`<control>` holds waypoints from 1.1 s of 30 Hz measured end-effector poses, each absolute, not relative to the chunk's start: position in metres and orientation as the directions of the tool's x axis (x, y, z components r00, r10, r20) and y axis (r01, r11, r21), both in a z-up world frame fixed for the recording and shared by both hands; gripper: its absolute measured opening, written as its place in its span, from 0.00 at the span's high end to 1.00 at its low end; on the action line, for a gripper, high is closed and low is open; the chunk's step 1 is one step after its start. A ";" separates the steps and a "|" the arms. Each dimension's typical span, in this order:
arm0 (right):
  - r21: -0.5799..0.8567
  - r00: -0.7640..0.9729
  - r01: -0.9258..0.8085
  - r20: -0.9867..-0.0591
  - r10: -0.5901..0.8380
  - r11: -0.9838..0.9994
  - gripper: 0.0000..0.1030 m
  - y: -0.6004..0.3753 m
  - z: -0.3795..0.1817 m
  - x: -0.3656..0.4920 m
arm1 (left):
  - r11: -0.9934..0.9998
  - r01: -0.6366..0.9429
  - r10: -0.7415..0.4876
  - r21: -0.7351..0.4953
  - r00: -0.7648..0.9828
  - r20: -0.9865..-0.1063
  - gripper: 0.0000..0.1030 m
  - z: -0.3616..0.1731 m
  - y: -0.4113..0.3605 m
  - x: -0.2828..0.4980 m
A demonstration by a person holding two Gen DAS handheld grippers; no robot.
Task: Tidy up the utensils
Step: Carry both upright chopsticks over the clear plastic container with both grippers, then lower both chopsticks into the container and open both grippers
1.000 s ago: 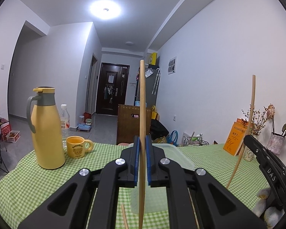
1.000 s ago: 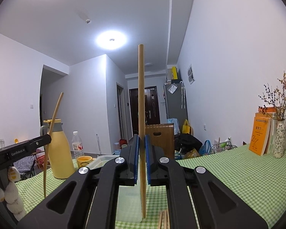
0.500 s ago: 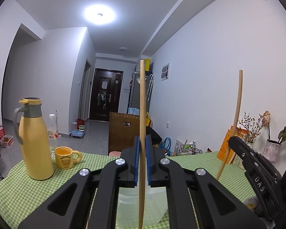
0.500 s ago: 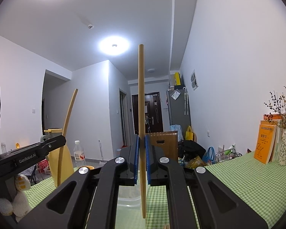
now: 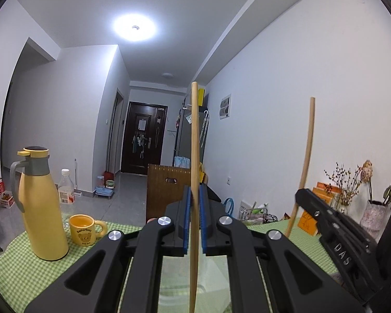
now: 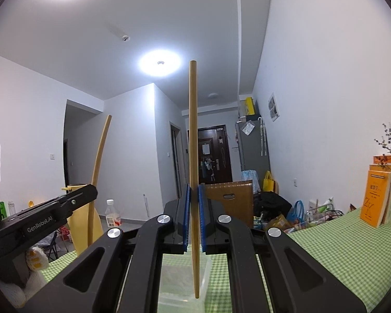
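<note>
- Wooden chopsticks — one per gripper. The left gripper [image 5: 194,219] has its blue pads closed on the left chopstick [image 5: 194,156]; the right gripper [image 6: 194,216] has its pads closed on the right chopstick [image 6: 193,143]. Both jaws stand narrow, with only the stick's width between them.
- Position of the task items: each stick stands near upright in its jaws, the thick end above and the tapered tip below, hanging over the clear plastic container [image 6: 179,281] on the green checked tablecloth [image 6: 325,240].
- Handling, as a judgement: the sticks look light, stiff and thin, with a smooth round surface. A round shaft between flat pads is likely to pivot or slip if it is knocked, so contact with the container rim is to be avoided.
- Grip point: both sticks are held below the middle, so most of the length stands above the pads. A hold nearer the middle would give less leverage to any knock — the present hold looks adequate for a short carry.
- Pose: the left gripper points about level across the table; the right gripper is tipped slightly upward. In each wrist view the other gripper appears at the side with its own stick, so the two stand side by side, apart and not touching.
- A yellow flask [image 5: 43,208] and a yellow mug [image 5: 84,229] stand to the left, well clear of both sticks.
</note>
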State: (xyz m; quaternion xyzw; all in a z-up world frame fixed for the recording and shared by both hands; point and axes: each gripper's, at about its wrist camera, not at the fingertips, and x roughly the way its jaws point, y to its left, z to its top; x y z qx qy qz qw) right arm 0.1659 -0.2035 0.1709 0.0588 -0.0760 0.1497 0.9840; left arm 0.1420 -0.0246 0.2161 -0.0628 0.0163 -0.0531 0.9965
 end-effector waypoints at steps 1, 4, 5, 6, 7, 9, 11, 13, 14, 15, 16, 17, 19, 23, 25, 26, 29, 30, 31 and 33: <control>0.089 0.942 -0.309 0.167 0.291 0.947 0.94 -0.201 0.172 0.168 | 0.986 0.105 -0.109 -0.132 0.994 -0.022 0.96 0.218 -0.024 0.144; 0.084 0.936 -0.327 0.165 0.311 0.941 0.94 -0.194 0.178 0.176 | 0.983 0.112 -0.114 -0.145 0.993 -0.011 0.96 0.221 -0.021 0.152; 0.085 0.934 -0.335 0.163 0.318 0.938 0.94 -0.193 0.179 0.179 | 0.983 0.111 -0.114 -0.148 0.993 -0.007 0.96 0.221 -0.020 0.155; 0.084 0.932 -0.341 0.160 0.325 0.936 0.94 -0.190 0.179 0.182 | 0.982 0.111 -0.113 -0.152 0.994 -0.005 0.96 0.222 -0.019 0.159; 0.081 0.931 -0.345 0.157 0.330 0.935 0.94 -0.188 0.180 0.186 | 0.982 0.110 -0.113 -0.155 0.994 -0.005 0.96 0.221 -0.018 0.162; 0.077 0.929 -0.353 0.145 0.340 0.933 0.94 -0.184 0.180 0.194 | 0.980 0.109 -0.112 -0.164 0.994 -0.008 0.96 0.219 -0.013 0.171; 0.078 0.929 -0.357 0.130 0.346 0.931 0.94 -0.181 0.178 0.202 | 0.979 0.109 -0.112 -0.173 0.994 -0.011 0.96 0.216 -0.008 0.177; 0.081 0.928 -0.366 0.109 0.357 0.927 0.94 -0.177 0.174 0.211 | 0.977 0.107 -0.112 -0.182 0.993 -0.019 0.96 0.211 -0.003 0.186; 0.077 0.928 -0.366 0.100 0.358 0.928 0.94 -0.174 0.172 0.216 | 0.978 0.105 -0.111 -0.183 0.994 -0.025 0.96 0.208 -0.001 0.190; 0.075 0.929 -0.365 0.095 0.358 0.928 0.94 -0.173 0.171 0.218 | 0.978 0.103 -0.111 -0.184 0.993 -0.029 0.96 0.206 0.000 0.195; 0.073 0.929 -0.366 0.085 0.360 0.928 0.94 -0.171 0.169 0.222 | 0.977 0.102 -0.110 -0.185 0.993 -0.035 0.96 0.204 0.001 0.199; 0.071 0.929 -0.366 0.077 0.361 0.928 0.94 -0.169 0.166 0.225 | 0.977 0.099 -0.109 -0.188 0.993 -0.039 0.96 0.202 0.004 0.203; 0.071 0.930 -0.368 0.057 0.364 0.927 0.94 -0.164 0.161 0.232 | 0.976 0.099 -0.110 -0.195 0.993 -0.049 0.96 0.195 0.008 0.210; 0.072 0.928 -0.373 0.015 0.373 0.925 0.94 -0.158 0.149 0.244 | 0.973 0.098 -0.115 -0.211 0.991 -0.071 0.96 0.177 0.015 0.224; 0.067 0.926 -0.376 -0.006 0.377 0.924 0.94 -0.155 0.141 0.248 | 0.973 0.094 -0.113 -0.213 0.990 -0.083 0.96 0.167 0.019 0.232; 0.066 0.926 -0.376 -0.013 0.378 0.924 0.94 -0.154 0.137 0.249 | 0.973 0.088 -0.109 -0.212 0.990 -0.089 0.96 0.161 0.021 0.237; 0.065 0.926 -0.373 -0.035 0.375 0.926 0.94 -0.151 0.128 0.255 | 0.973 0.085 -0.109 -0.214 0.989 -0.101 0.96 0.150 0.025 0.246; 0.065 0.927 -0.370 -0.042 0.373 0.927 0.94 -0.150 0.124 0.256 | 0.973 0.085 -0.109 -0.215 0.989 -0.105 0.96 0.145 0.027 0.249; 0.064 0.927 -0.370 -0.048 0.373 0.927 0.94 -0.150 0.120 0.257 | 0.973 0.086 -0.112 -0.216 0.988 -0.110 0.96 0.141 0.027 0.252; 0.059 0.925 -0.372 -0.057 0.376 0.926 0.94 -0.148 0.116 0.258 | 0.975 0.083 -0.108 -0.208 0.988 -0.113 0.96 0.133 0.029 0.257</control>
